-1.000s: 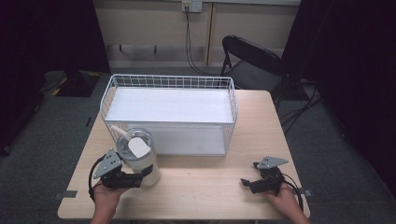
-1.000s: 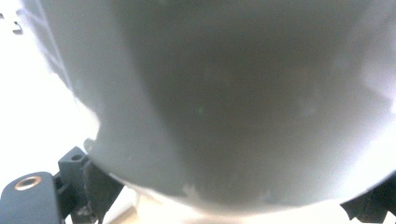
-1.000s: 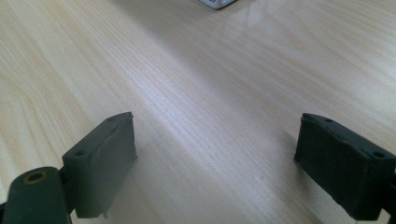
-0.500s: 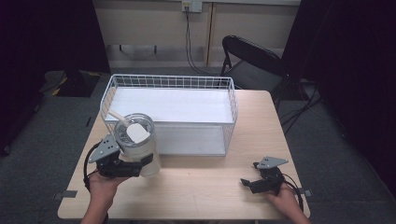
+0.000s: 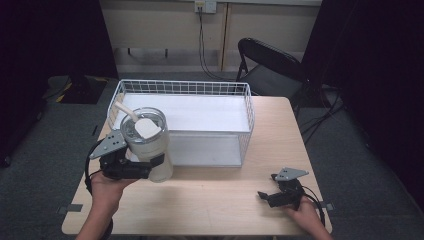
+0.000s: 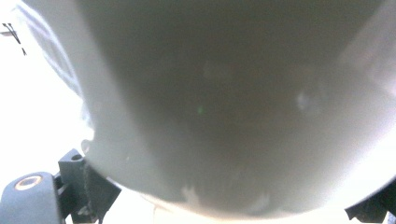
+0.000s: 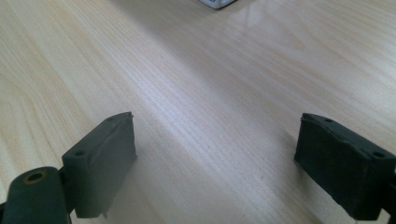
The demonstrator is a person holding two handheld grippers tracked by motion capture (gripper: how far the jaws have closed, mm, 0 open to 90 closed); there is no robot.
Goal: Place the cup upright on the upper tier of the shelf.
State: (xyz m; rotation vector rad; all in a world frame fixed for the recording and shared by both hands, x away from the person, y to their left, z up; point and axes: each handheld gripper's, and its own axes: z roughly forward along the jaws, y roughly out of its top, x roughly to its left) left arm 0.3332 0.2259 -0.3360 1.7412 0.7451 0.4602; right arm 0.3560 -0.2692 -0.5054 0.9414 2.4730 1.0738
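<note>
A pale tumbler [image 5: 156, 145] with a clear lid and a white straw [image 5: 122, 109] hangs above the wooden table [image 5: 215, 200], just in front of the white wire basket [image 5: 182, 85]. My left gripper [image 5: 152, 167] is shut on the tumbler's lower body, its jaws on either side. In the left gripper view the tumbler's wall [image 6: 224, 102] looms close and blurred between the jaw tips of the left gripper [image 6: 224, 207]. At the table's front right, my right gripper [image 5: 267, 196] rests low and open. Its pads [image 7: 100, 161] stand wide apart over bare wood, nothing between them, with the right gripper [image 7: 215, 163] pointing along the tabletop.
The wire basket has tall sides and a white floor, and takes up the far half of the table. A black folding chair [image 5: 270, 65] stands behind the table's far right corner. Bare wood lies between the two grippers.
My left gripper has lifted the tumbler up off the table, so it now sits higher against the basket's front wall. The right gripper has stayed where it was.
</note>
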